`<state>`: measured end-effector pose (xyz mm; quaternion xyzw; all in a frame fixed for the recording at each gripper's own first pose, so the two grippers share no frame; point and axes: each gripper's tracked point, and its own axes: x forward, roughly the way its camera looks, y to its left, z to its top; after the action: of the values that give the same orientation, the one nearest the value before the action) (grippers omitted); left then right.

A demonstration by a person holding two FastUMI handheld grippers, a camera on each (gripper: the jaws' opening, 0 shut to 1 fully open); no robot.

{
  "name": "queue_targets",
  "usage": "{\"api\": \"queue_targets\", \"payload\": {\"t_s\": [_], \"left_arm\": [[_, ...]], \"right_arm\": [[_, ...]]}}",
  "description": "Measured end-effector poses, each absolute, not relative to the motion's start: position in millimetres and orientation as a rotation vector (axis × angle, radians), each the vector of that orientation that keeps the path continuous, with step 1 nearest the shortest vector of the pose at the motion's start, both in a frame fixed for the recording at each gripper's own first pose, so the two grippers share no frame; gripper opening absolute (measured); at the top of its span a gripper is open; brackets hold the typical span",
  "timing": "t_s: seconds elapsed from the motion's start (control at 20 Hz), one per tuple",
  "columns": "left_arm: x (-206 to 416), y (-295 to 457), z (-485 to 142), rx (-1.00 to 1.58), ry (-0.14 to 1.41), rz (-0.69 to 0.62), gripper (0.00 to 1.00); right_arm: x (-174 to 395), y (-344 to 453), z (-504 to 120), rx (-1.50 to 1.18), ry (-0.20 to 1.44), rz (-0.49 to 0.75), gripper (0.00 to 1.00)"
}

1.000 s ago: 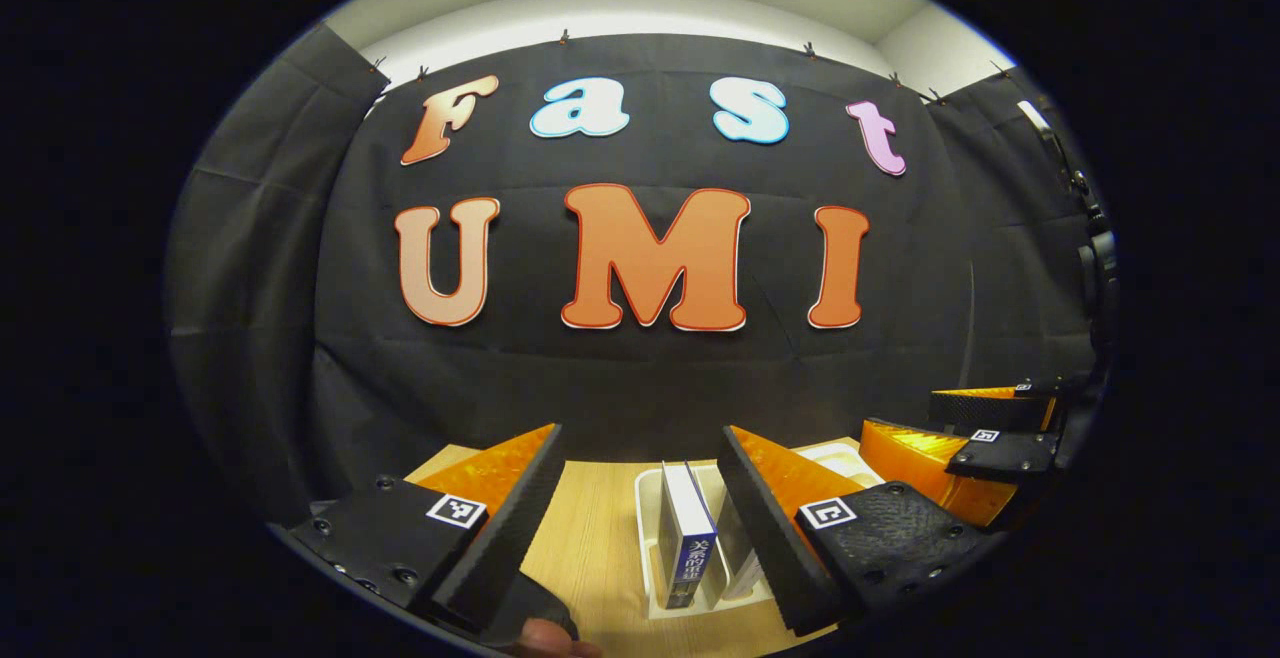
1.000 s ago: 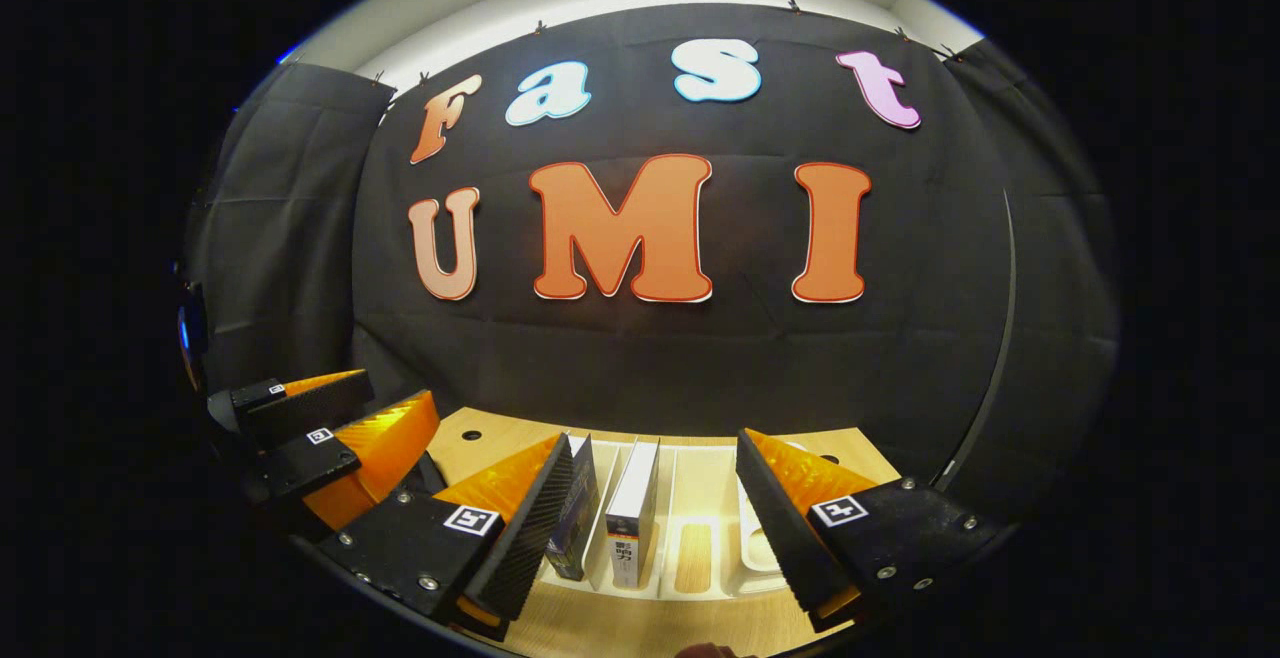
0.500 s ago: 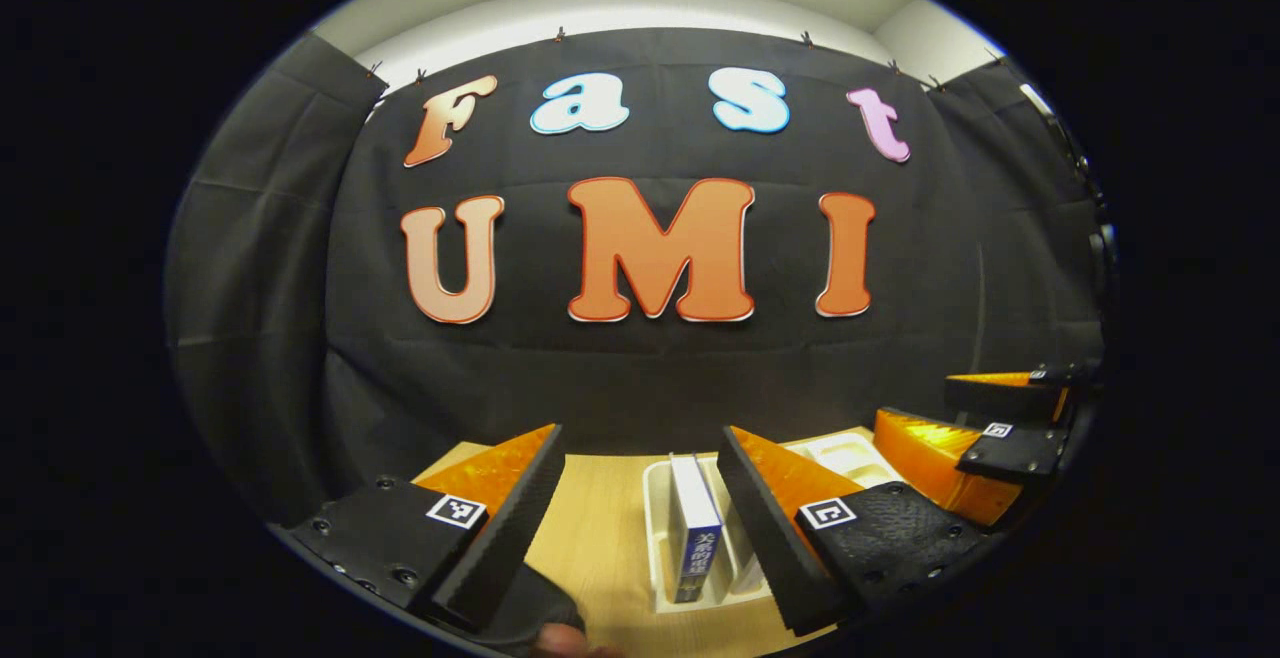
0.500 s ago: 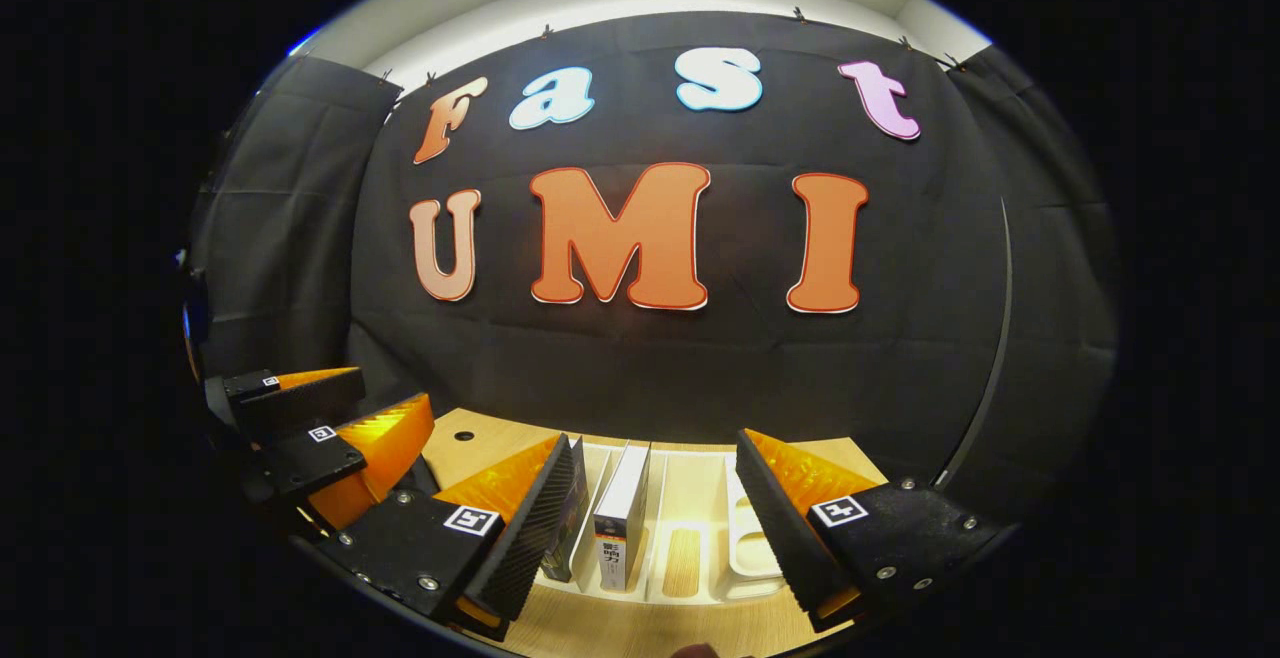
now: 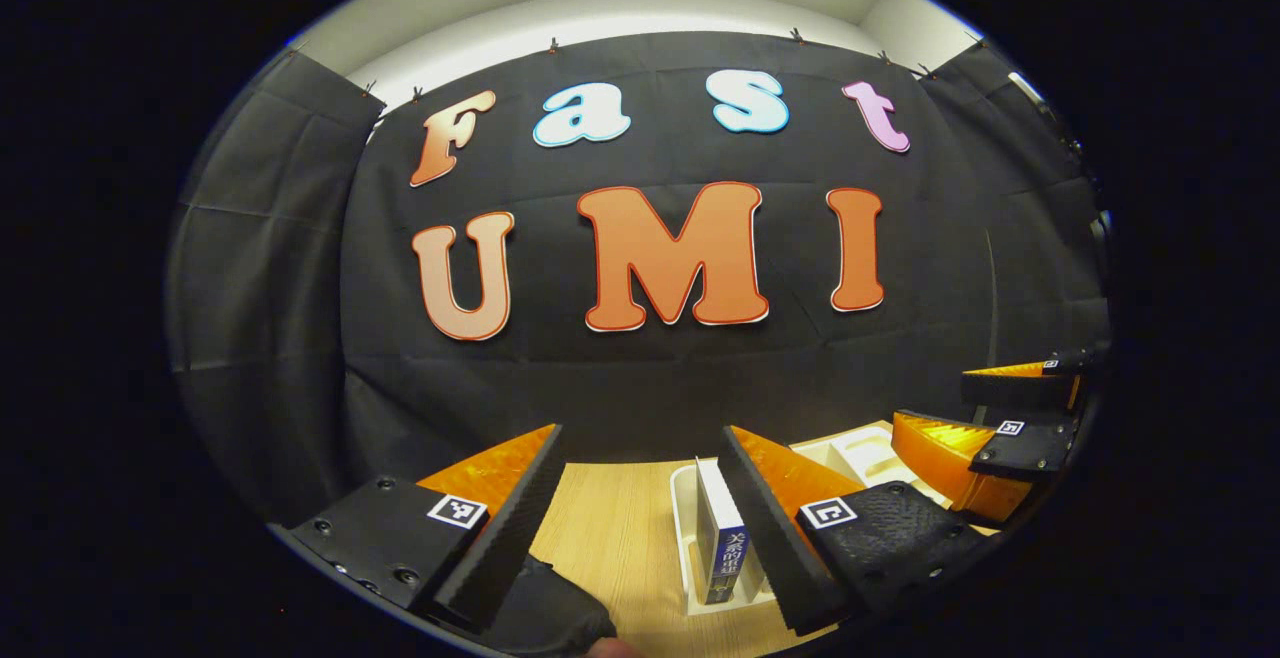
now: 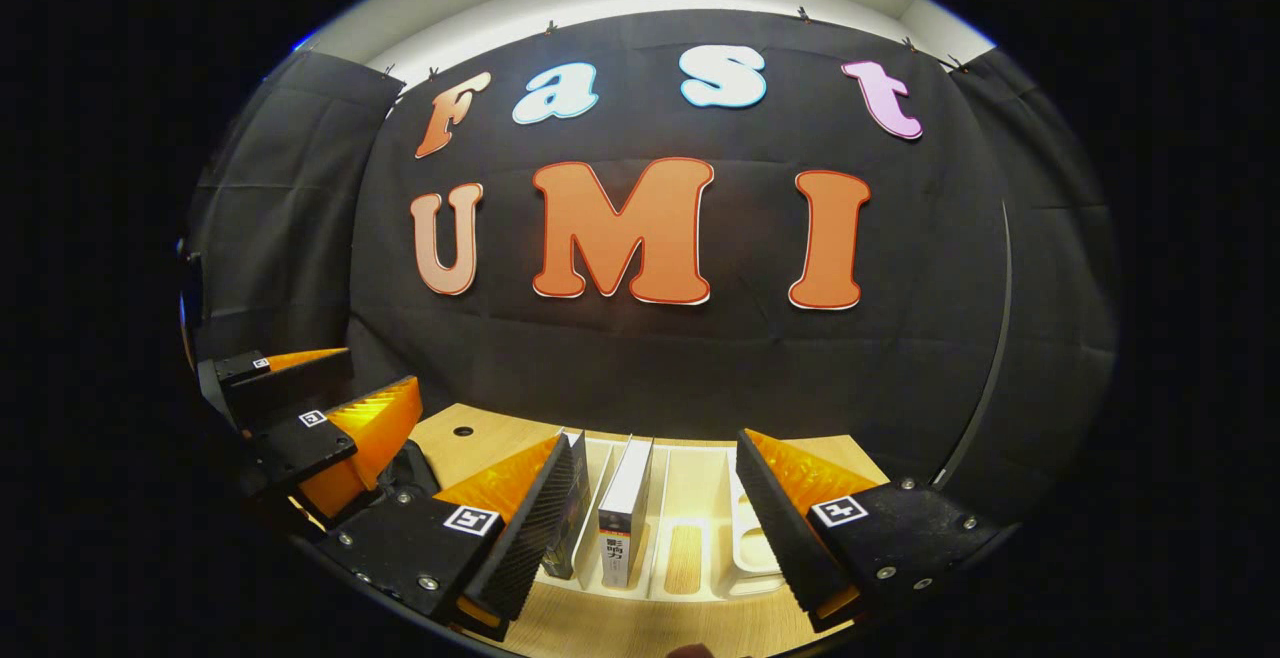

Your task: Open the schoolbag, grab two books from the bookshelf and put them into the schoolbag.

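Both the left gripper (image 5: 640, 528) and right gripper (image 6: 655, 528) gape empty before the white bookshelf (image 6: 700, 523), whose blue book (image 5: 722, 548) and white book (image 6: 622, 523) carry spine writing too small to read

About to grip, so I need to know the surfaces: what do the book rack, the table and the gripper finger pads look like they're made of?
Book rack: smooth cream-white, with moulded rounded slots, probably plastic. Table: pale with straight grain lines and a matte look, wood or wood-look laminate. Finger pads: black, finely ribbed, likely rubber or foam, backed by glossy orange plastic.
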<state>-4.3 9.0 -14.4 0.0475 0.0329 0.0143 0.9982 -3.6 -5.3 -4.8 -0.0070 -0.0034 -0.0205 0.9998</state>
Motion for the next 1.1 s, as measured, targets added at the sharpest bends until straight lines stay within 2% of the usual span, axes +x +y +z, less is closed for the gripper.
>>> {"api": "queue_targets", "payload": {"t_s": [0.3, 0.7, 1.1], "left_arm": [[-5.3, 23.1, -40.5, 0.197, 0.122, 0.043, 0.99], [-19.9, 32.2, -104.8, 0.413, 0.218, 0.047, 0.99], [-46.3, 70.0, -204.6, 0.633, 0.394, 0.084, 0.98]], "right_arm": [[0.7, -4.8, -10.7, -0.024, -0.004, -0.024, 0.98], [14.3, -15.9, -22.1, -0.045, 0.015, -0.018, 0.98], [24.1, -22.3, -35.1, -0.085, 0.026, 0.008, 0.98]]}}
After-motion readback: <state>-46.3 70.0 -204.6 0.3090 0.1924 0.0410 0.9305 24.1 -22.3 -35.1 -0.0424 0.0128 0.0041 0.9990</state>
